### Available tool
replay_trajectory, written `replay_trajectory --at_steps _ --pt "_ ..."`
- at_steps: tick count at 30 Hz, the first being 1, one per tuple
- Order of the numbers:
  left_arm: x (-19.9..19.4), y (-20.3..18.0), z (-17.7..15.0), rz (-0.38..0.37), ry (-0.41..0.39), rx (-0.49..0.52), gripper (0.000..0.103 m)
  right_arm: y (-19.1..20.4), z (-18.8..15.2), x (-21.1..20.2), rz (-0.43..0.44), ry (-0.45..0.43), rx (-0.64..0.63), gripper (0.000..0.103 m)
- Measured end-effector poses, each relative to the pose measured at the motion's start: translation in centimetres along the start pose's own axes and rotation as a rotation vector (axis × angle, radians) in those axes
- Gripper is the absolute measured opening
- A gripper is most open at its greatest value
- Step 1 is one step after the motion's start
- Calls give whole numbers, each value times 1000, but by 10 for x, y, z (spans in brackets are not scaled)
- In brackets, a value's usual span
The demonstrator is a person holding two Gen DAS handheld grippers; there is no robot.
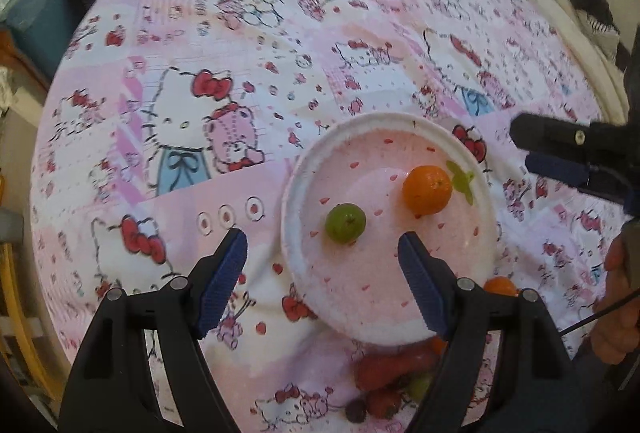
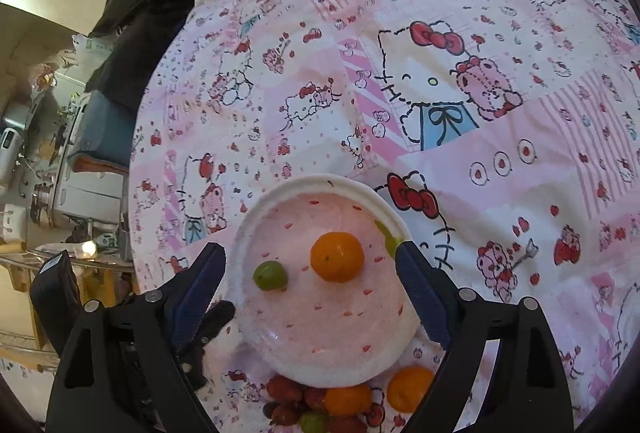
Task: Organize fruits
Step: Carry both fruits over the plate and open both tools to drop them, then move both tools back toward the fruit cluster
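Orange mandarin on plate lies between the gaping, empty right hand-held gripper

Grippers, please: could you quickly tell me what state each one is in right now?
Left gripper: open, holding nothing.
Right gripper: open, holding nothing.

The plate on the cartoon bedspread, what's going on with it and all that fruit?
A person holding a gripper in each hand is sorting fruit onto the pink plate. An orange and a small green fruit already lie on it, apart. The left gripper and right gripper both hover over the plate, fingers spread and empty. More oranges, strawberries and grapes wait in a pile beside the plate's near rim.
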State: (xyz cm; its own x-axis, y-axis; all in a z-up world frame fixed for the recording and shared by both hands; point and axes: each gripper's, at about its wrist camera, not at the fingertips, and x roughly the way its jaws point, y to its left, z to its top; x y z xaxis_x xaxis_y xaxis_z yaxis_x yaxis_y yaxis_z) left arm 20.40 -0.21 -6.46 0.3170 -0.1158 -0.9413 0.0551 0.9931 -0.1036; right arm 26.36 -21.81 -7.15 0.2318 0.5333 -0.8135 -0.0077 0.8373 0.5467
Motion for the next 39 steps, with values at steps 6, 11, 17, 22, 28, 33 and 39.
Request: replay_trajectory --at_steps 6,11,17,22,28,33,39 --pt "-23 9 -18 22 -33 -29 75 4 -16 -23 3 -12 2 89" --pt "-41 20 -39 20 -50 -76 75 6 -32 -43 4 -26 -12 89" --pt "-54 31 -74 33 -32 -93 75 -5 -62 -57 2 -7 -23 89" --pt "-59 35 -102 -45 -12 -112 75 -17 -91 -66 2 13 -25 89" --pt "-41 9 -128 -52 78 26 69 -28 -129 -63 31 71 4 89" --pt "-12 -17 -146 -20 163 209 40 -27 -148 -57 20 91 -13 89" --pt "8 -42 -154 -17 163 337 34 -28 -150 -55 -4 91 -39 89"
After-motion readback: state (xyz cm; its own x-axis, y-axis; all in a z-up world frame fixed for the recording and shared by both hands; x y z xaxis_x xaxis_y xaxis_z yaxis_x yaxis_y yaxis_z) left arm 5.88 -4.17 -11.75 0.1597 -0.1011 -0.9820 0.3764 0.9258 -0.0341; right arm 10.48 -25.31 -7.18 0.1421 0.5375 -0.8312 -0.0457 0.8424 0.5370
